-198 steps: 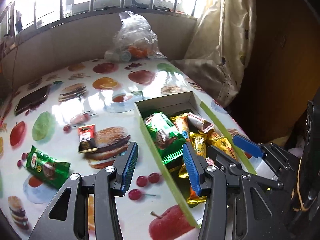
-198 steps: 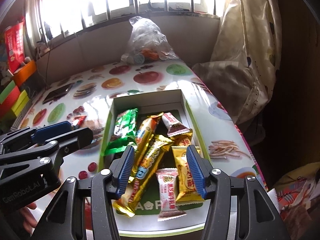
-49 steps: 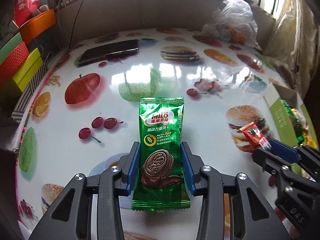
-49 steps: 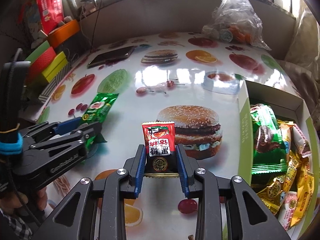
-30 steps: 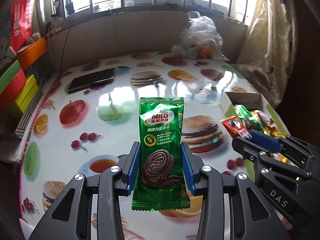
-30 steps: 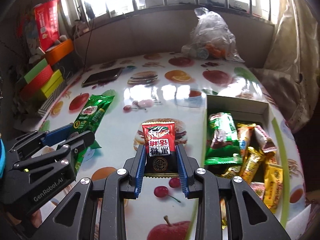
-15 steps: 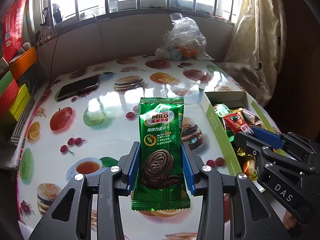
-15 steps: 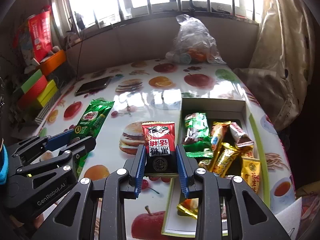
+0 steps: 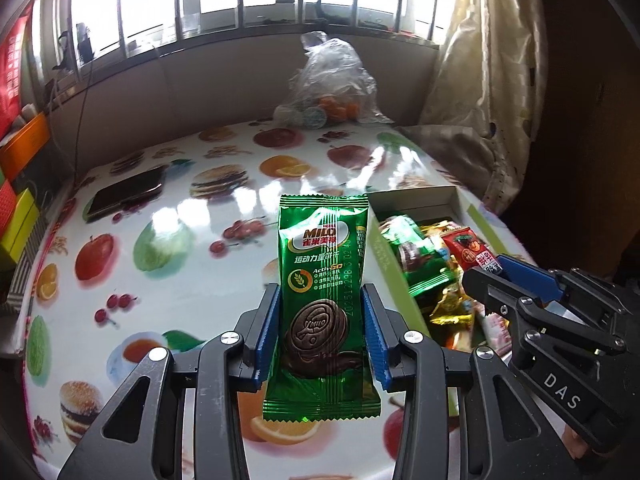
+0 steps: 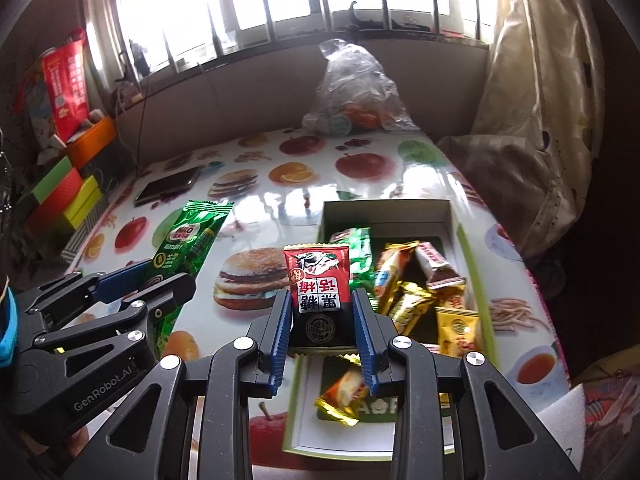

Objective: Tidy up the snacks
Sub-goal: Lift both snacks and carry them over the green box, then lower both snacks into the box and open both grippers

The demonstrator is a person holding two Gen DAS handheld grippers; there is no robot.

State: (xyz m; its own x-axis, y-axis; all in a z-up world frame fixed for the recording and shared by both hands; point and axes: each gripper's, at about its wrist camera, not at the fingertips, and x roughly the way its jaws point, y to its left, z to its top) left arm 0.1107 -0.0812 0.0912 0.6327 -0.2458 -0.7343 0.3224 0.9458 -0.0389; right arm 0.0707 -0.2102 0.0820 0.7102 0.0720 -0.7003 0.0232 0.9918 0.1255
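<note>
- Far left of the left gripper's fingers: a stack of coloured boxes (image 10: 60, 200) at the desk's edge, and a dark phone (image 9: 126, 194) lying flat on the desk (image 9: 180, 240). Neither looks to be part of the sorting.
- Left gripper (image 9: 322, 330): fingers clamped on the lower half of a green Milo wafer pack (image 9: 322, 280), one blue pad on each long side. The pack stands upright out of the fingers, clear of the desk, with its top edge just left of the box's near corner.
- Right of those fingers: the open cardboard box (image 10: 384, 210), its green-edged wall (image 9: 390, 264) alongside the pack. The pack is not yet over the opening.
- Right gripper (image 10: 322, 322): fingers clamped on a small red-and-black snack packet (image 10: 320, 284), held upright. In the right wrist view it hangs at the box's left wall, about over the edge.
- Inside the box, right of and beyond the right fingers: a heap of wrapped snacks (image 10: 408, 292), green, gold, yellow and pink, lying loose and overlapping.
- Far end of the desk, beyond both fingers: a knotted clear plastic bag (image 10: 356, 92) with small round items, untouched.
- Progress, as I judge it: nearly done. No loose snack shows on the desk apart from the two in hand.
- Left to do: bring both packs over the opening and release them. The green pack has farther to go. Whether the bag belongs to the job I cannot tell.
</note>
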